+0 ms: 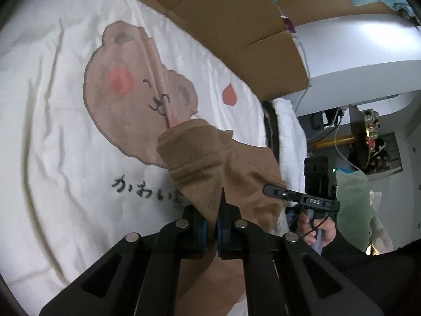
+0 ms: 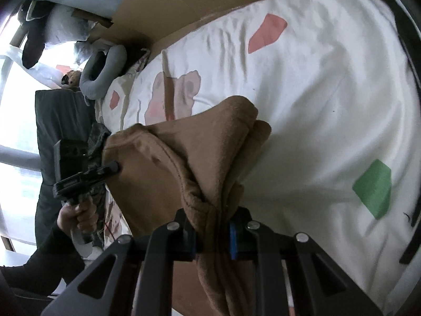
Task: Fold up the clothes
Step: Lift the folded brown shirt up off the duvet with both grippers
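Left gripper (image 1: 211,226): fingers pressed together on a bunched edge of the brown garment (image 1: 200,155), no gap showing past the cloth.
Right gripper (image 2: 214,233): fingers clamped on a thick wad of the same brown fleece, the blue pads (image 2: 232,239) held slightly apart by the fabric between them.
Garment position: lifted between the two grippers, draped over the white bedsheet (image 1: 52,131); in the right wrist view it spreads from 6 o'clock up toward centre, with a cuffed sleeve end toward 12 o'clock in the left wrist view.
Counts: one brown garment, two grippers, two hands; one bear print (image 1: 139,84) on the sheet; one green patch (image 2: 373,188) at 3 o'clock in the right wrist view.
Hands: right hand (image 1: 319,230) at 4 o'clock in the left wrist view; left hand (image 2: 76,214) at 8 o'clock in the right wrist view.
Hidden: the garment's lower part is cut off by the frame; the printed writing (image 1: 147,187) is partly covered by the cloth; its overall shape cannot be made out.
Background: cardboard boxes (image 1: 236,26) at 12 o'clock.
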### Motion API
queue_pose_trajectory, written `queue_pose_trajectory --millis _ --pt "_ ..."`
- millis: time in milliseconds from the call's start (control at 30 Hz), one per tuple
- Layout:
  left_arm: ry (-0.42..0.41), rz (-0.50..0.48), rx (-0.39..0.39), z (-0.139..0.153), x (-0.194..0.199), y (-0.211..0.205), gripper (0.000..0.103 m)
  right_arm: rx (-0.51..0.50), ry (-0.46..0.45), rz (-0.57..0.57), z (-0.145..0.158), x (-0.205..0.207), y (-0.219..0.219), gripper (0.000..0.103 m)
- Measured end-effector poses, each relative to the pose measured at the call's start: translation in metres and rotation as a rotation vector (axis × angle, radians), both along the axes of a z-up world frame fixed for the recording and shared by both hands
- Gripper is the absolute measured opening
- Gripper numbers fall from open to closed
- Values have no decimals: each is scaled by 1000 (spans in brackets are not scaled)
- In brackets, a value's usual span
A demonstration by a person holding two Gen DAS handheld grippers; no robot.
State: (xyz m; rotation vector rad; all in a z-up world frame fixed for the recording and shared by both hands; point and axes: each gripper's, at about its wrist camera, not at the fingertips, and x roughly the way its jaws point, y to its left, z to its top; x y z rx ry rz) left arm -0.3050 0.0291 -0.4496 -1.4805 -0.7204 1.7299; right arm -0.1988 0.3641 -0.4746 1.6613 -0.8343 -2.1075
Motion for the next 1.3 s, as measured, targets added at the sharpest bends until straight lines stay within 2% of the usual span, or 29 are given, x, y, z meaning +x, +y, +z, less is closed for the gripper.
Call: queue_pose_trajectory --millis 300,667,933,1133,1300 --pt "-4 44 6 30 21 4 4 28 42 42 33 16 -11 16" --pt "24 102 -2 89 45 -5 4 -7 92 34 82 32 -11 14" --pt "122 121 17 155 42 1 4 -2 192 -3 145 32 2 14" --pt "213 134 43 202 28 8 4 21 298 -34 195 8 17 14" --pt "270 130 56 217 6 23 4 48 347 -49 215 -18 30 14"
